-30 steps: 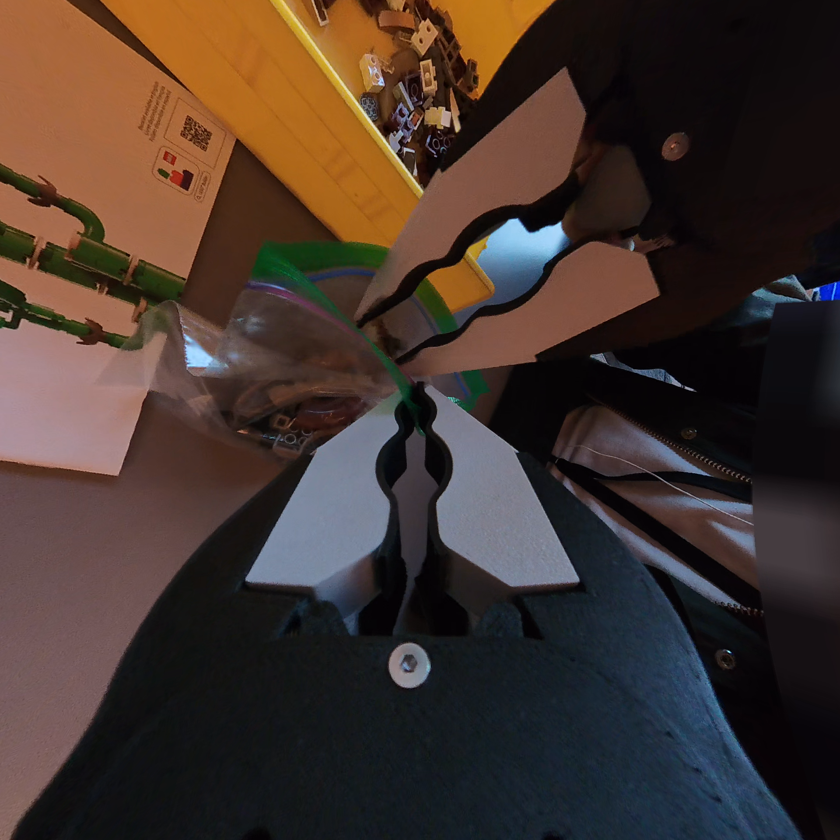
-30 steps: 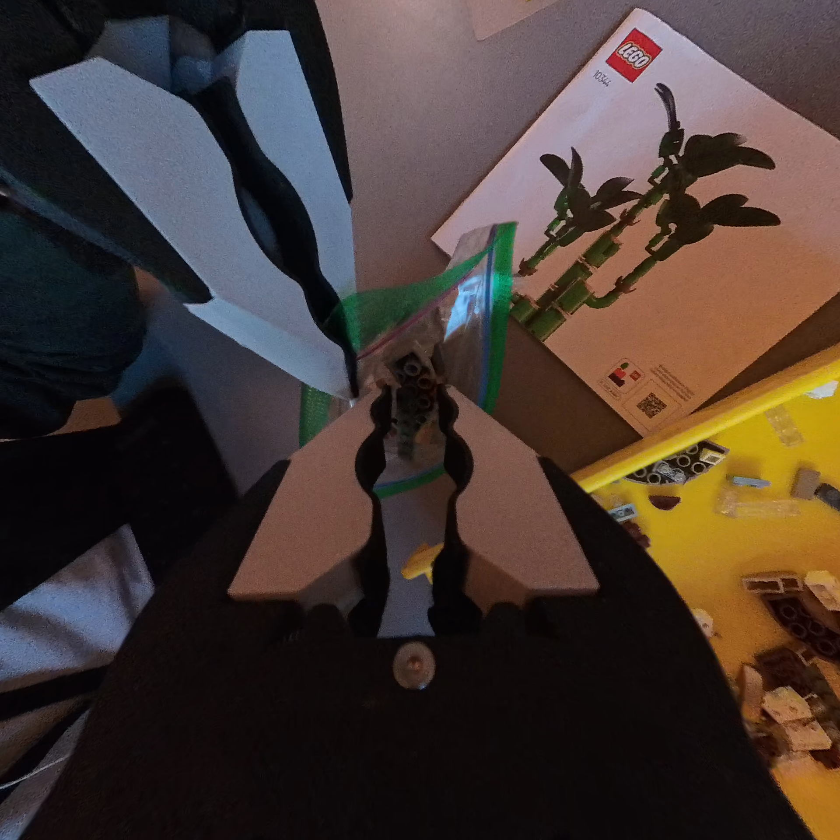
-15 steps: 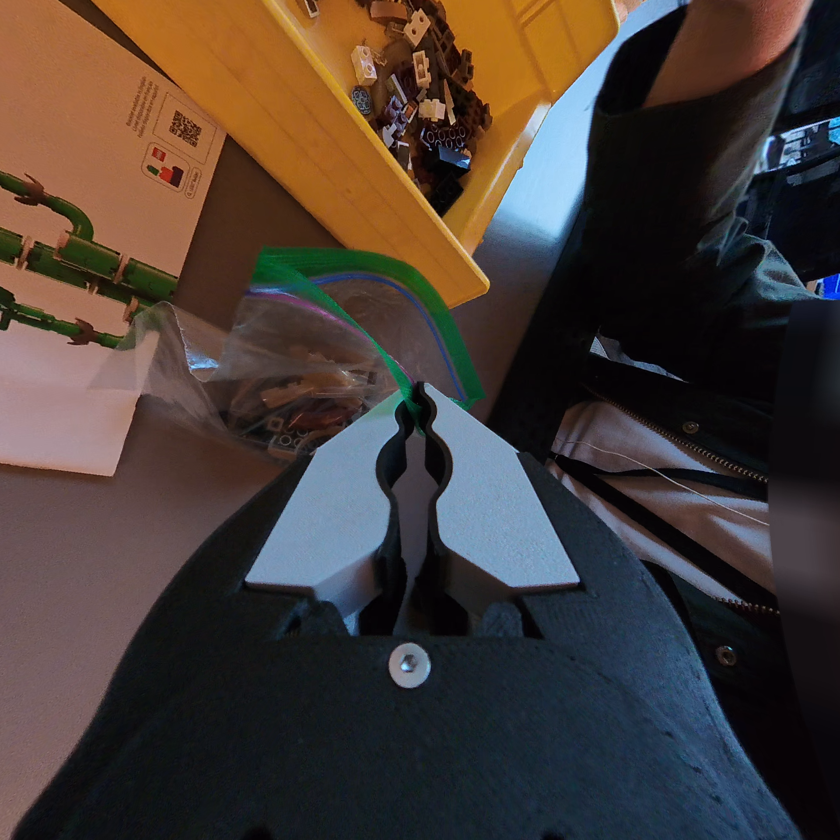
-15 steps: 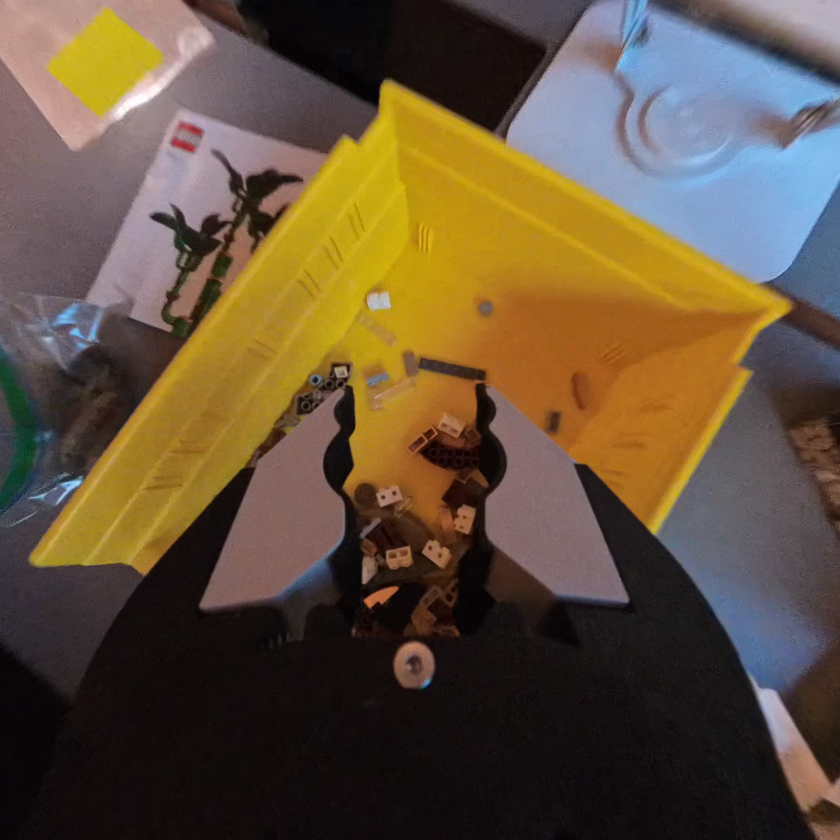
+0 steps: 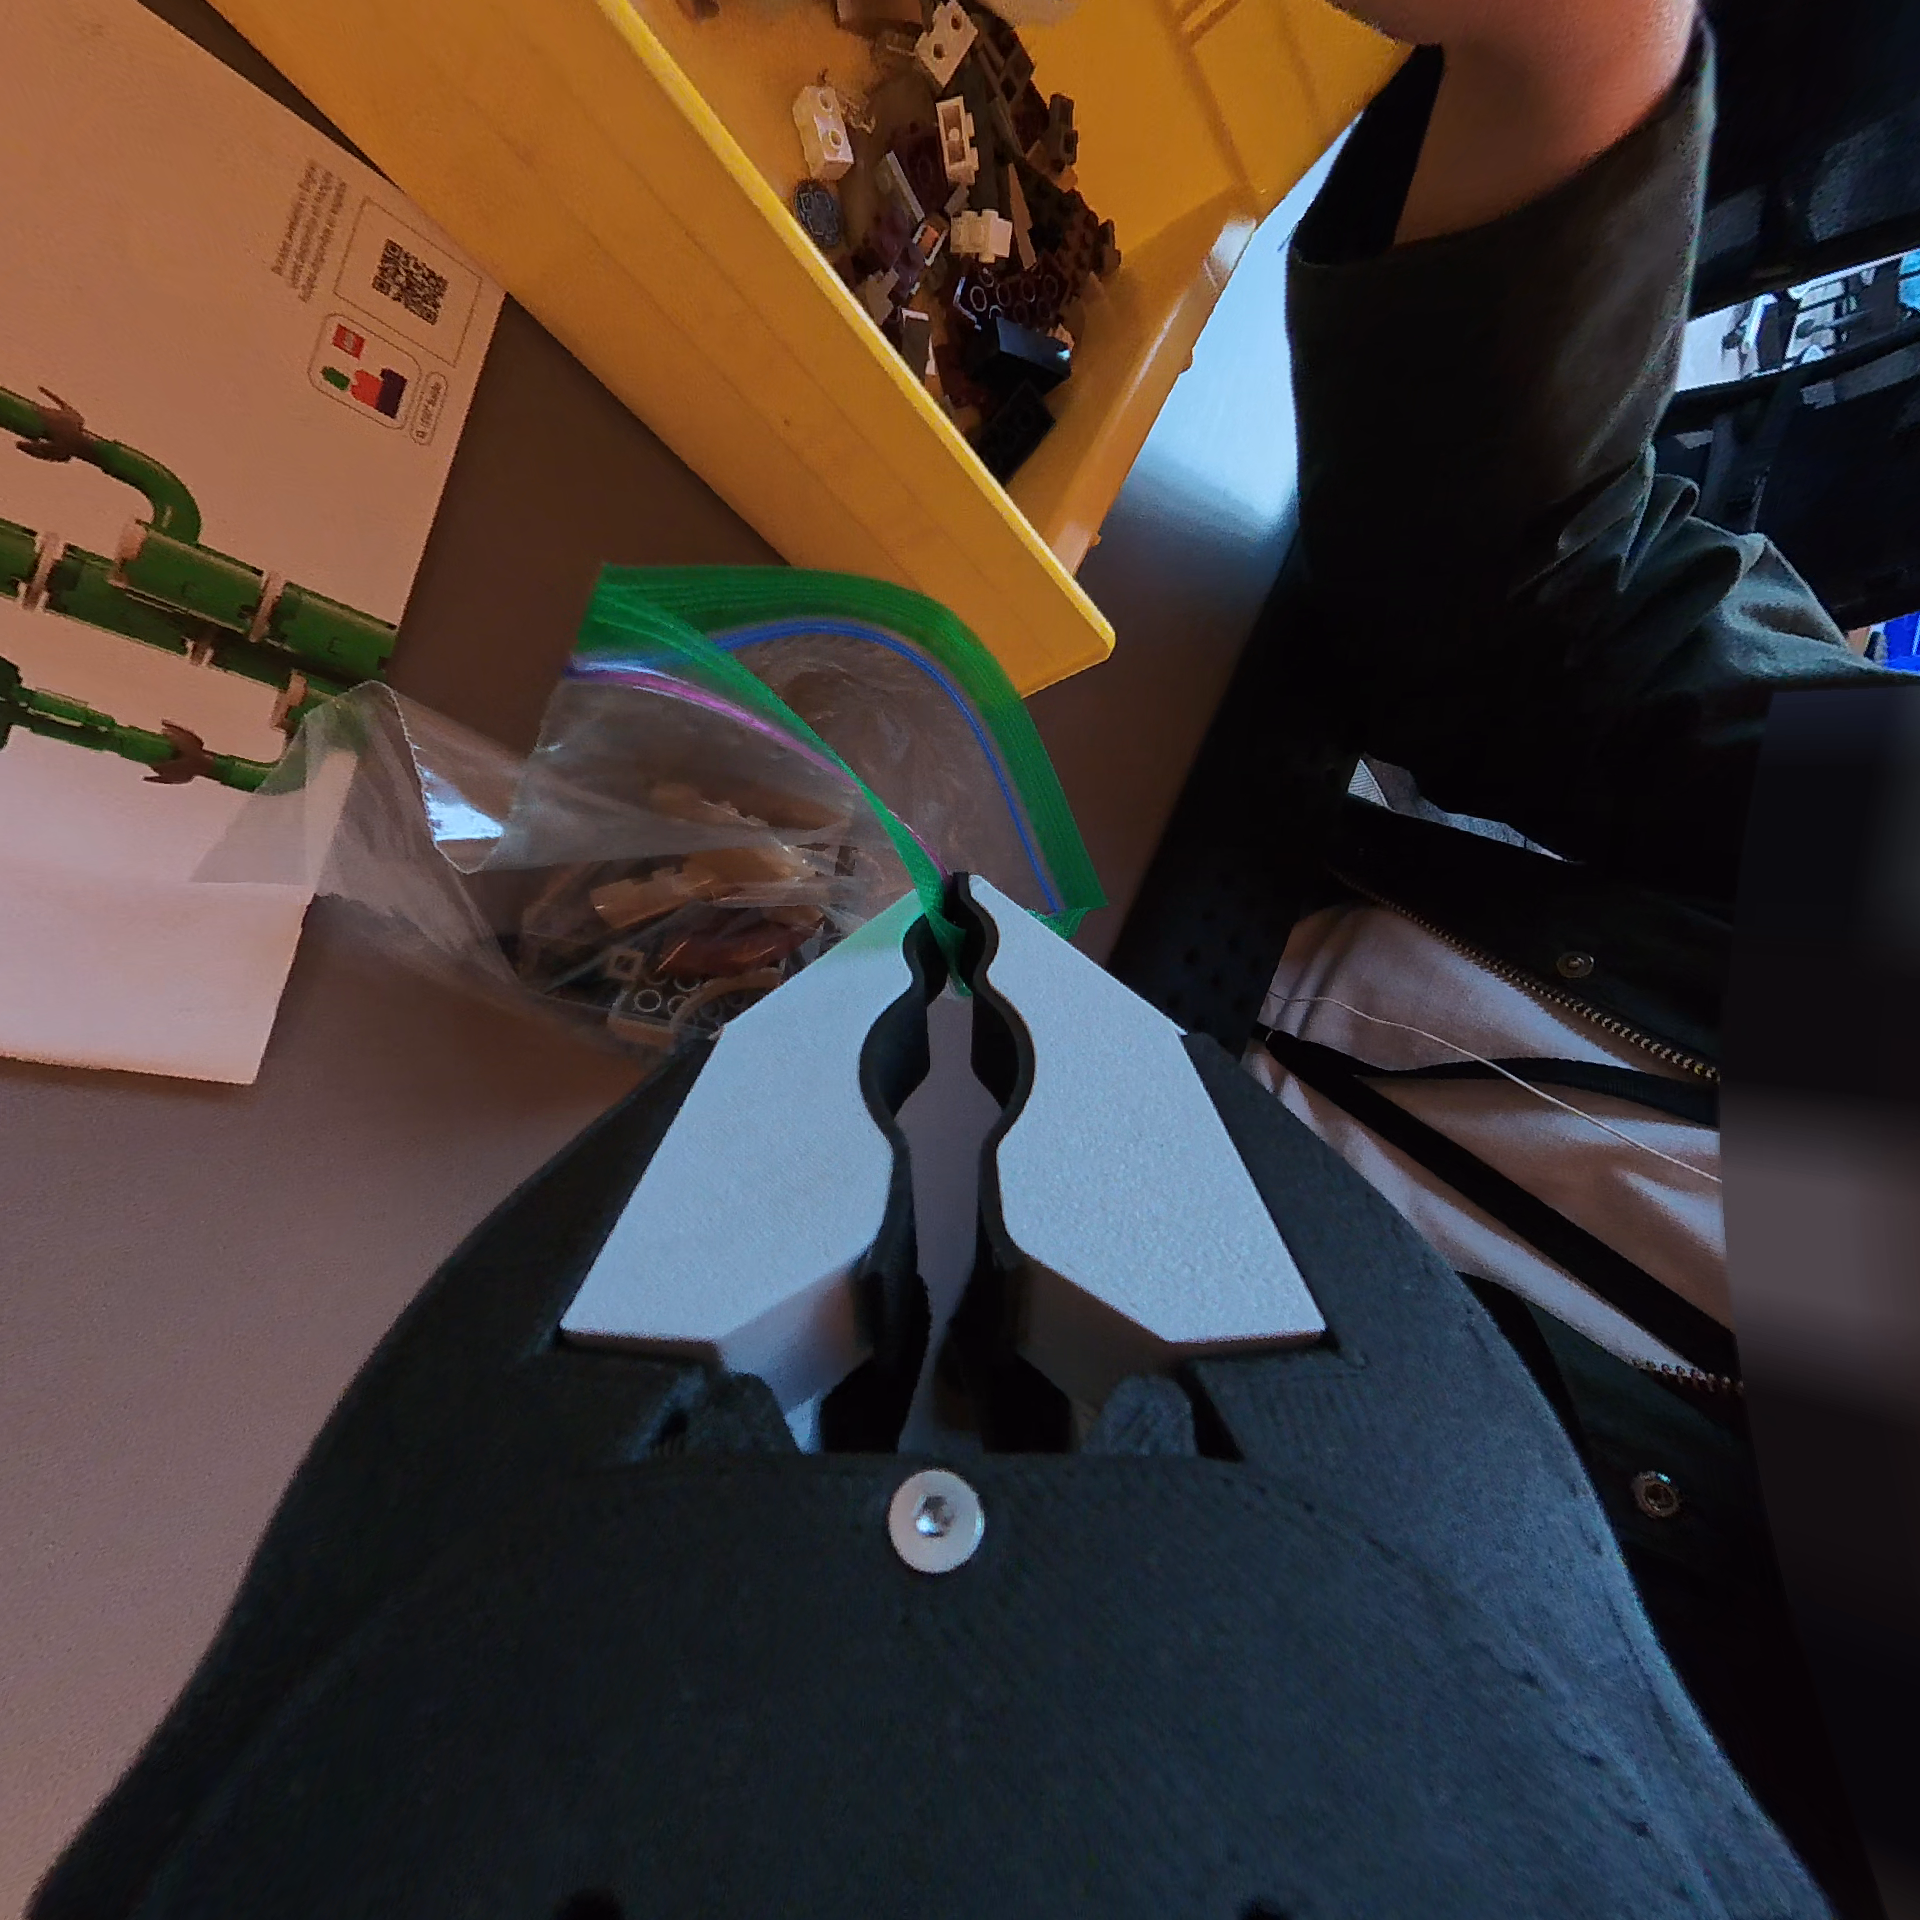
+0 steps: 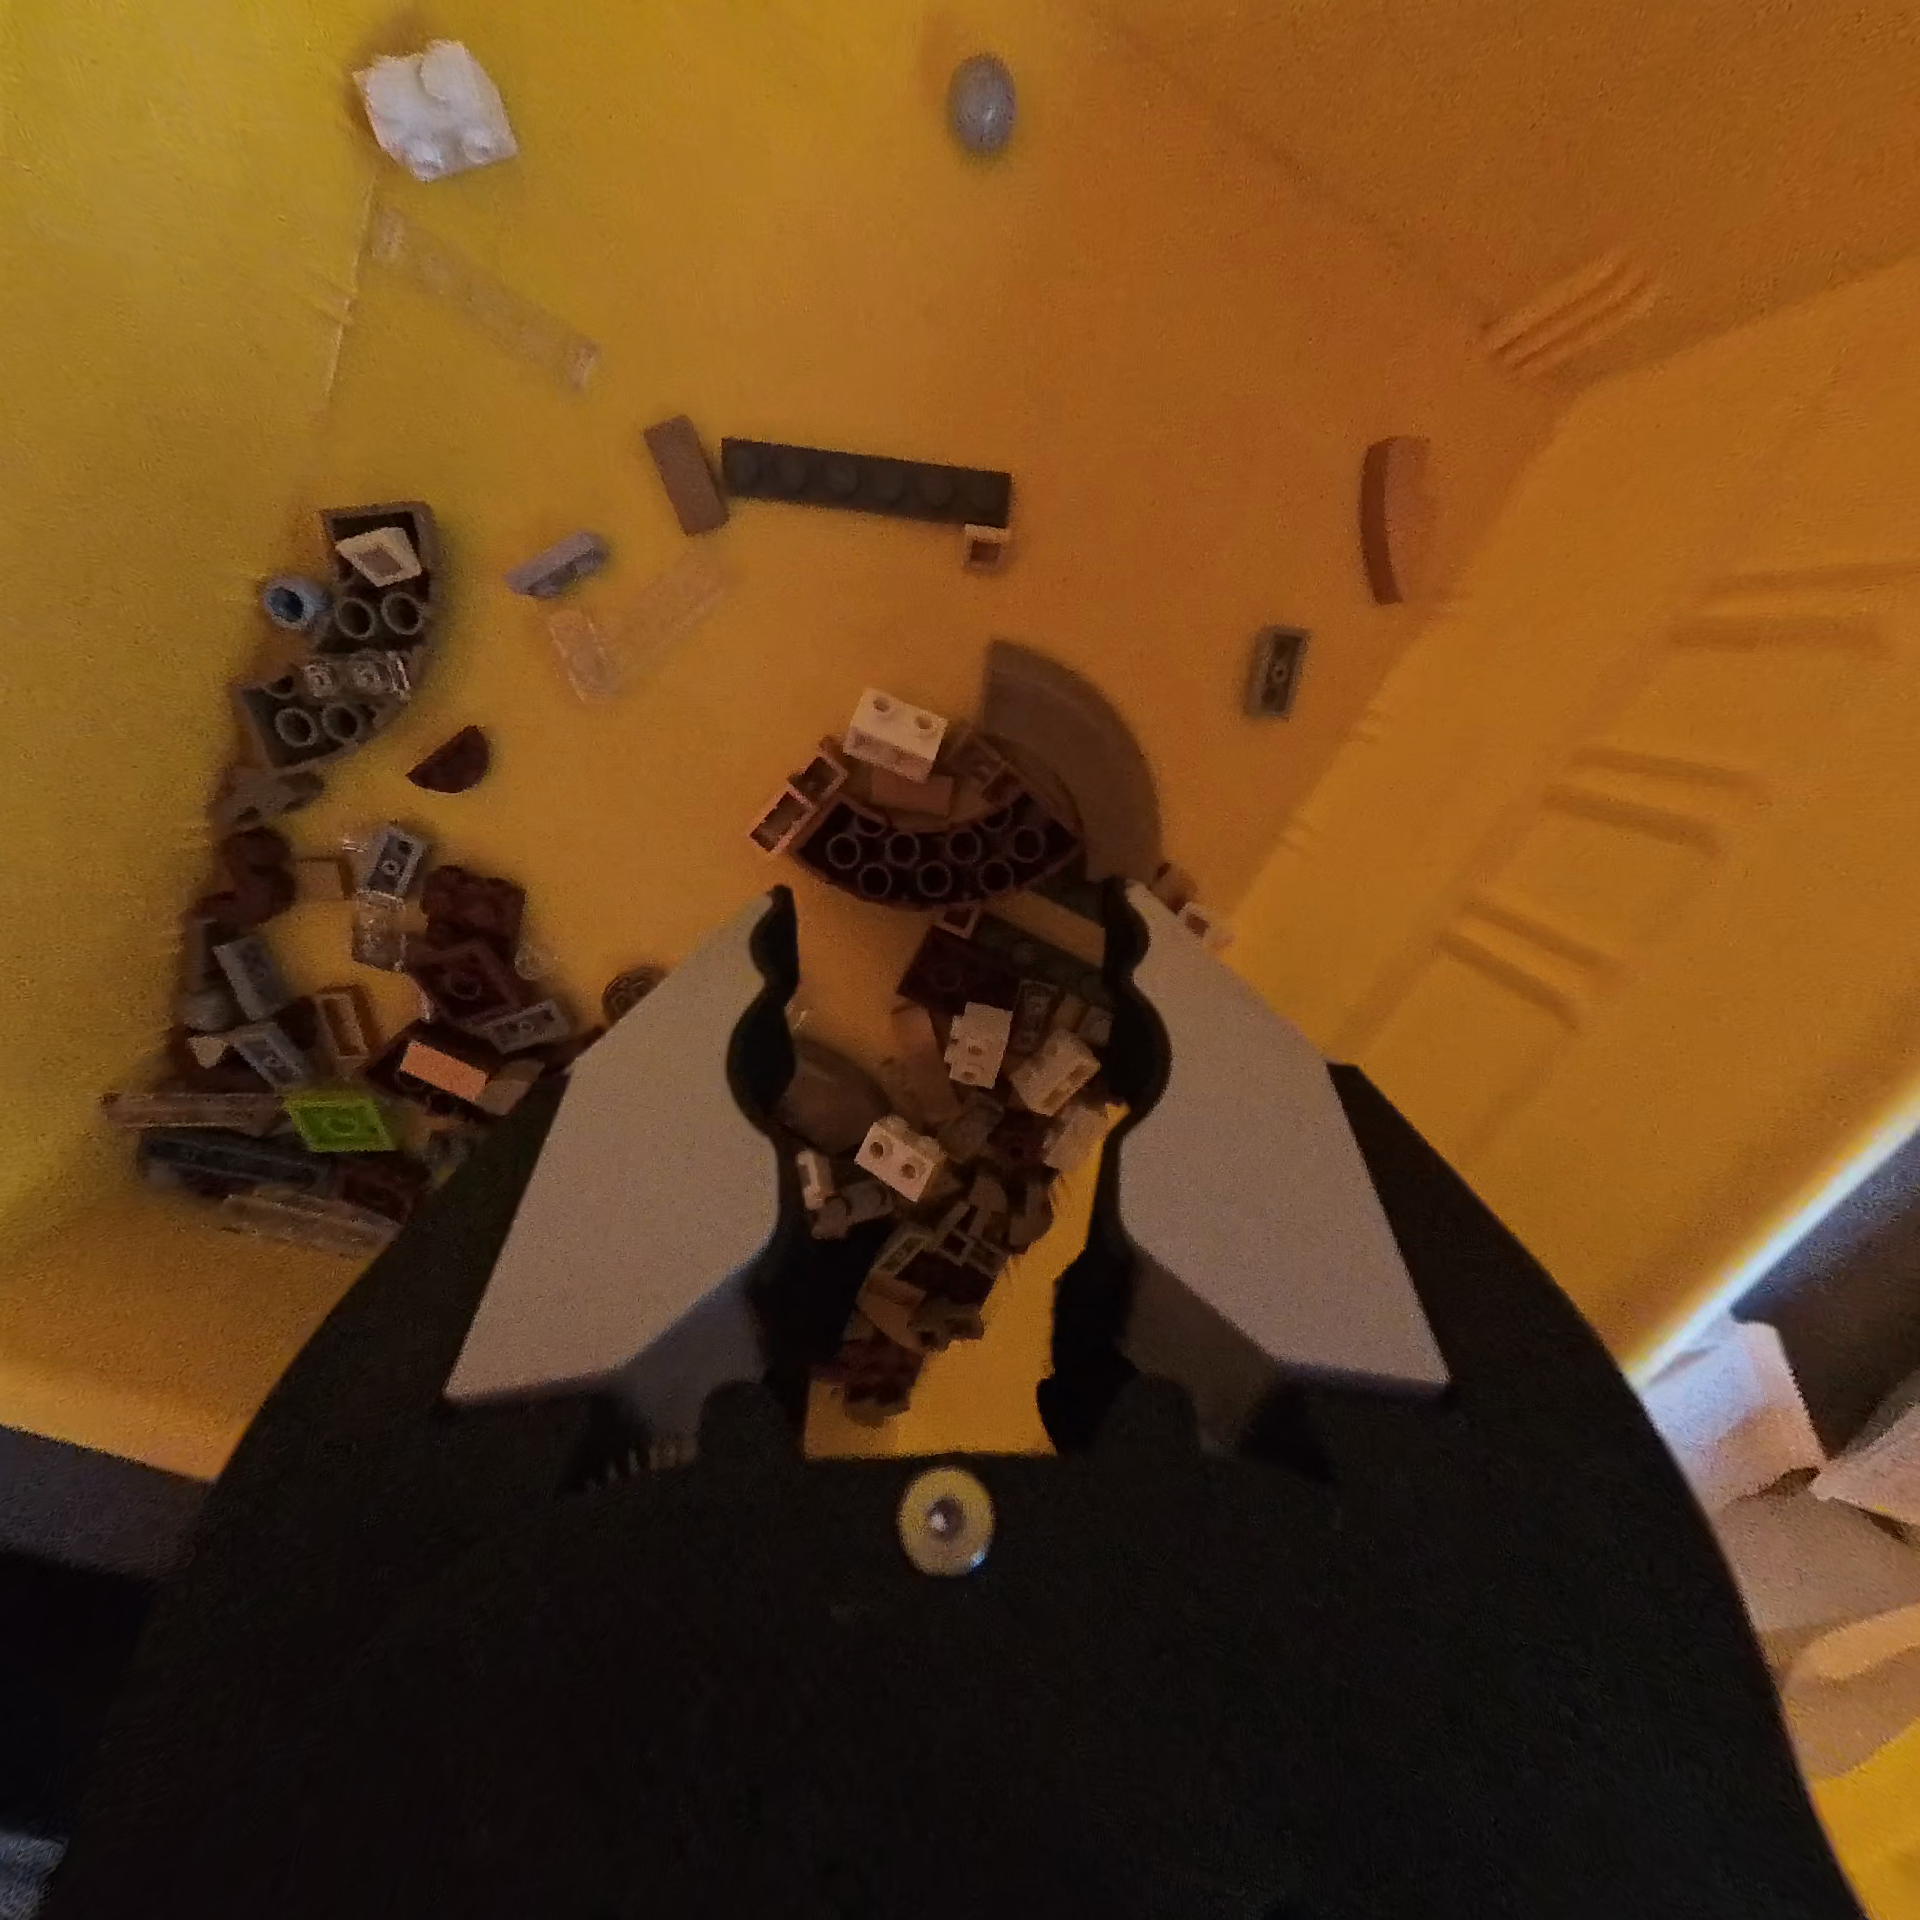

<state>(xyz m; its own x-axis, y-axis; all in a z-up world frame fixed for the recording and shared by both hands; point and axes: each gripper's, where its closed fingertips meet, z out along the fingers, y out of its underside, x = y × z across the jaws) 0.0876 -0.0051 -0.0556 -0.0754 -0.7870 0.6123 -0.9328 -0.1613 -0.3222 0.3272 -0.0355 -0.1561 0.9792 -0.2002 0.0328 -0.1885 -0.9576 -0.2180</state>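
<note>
My left gripper [image 5: 958, 902] is shut on the green zip edge of a clear plastic bag [image 5: 665, 831] that holds several small bricks and rests on the grey table. The bag's mouth gapes open towards the yellow bin [image 5: 727, 343]. My right gripper [image 6: 940, 914] is open and empty, low inside the yellow bin [image 6: 1558, 727], right over a heap of small dark, grey and white bricks [image 6: 935, 1039]. A dark curved brick [image 6: 935, 857] lies just past its fingertips.
A white instruction booklet [image 5: 156, 520] with a green plant picture lies left of the bag. More loose bricks [image 6: 332, 935] lie at the bin's left. A person's arm in a dark sleeve [image 5: 1507, 416] and jacket are at the right, at the table edge.
My right gripper has let go of the bag's rim, opened, and moved across and down into the yellow bin. My left gripper has kept its hold on the bag.
</note>
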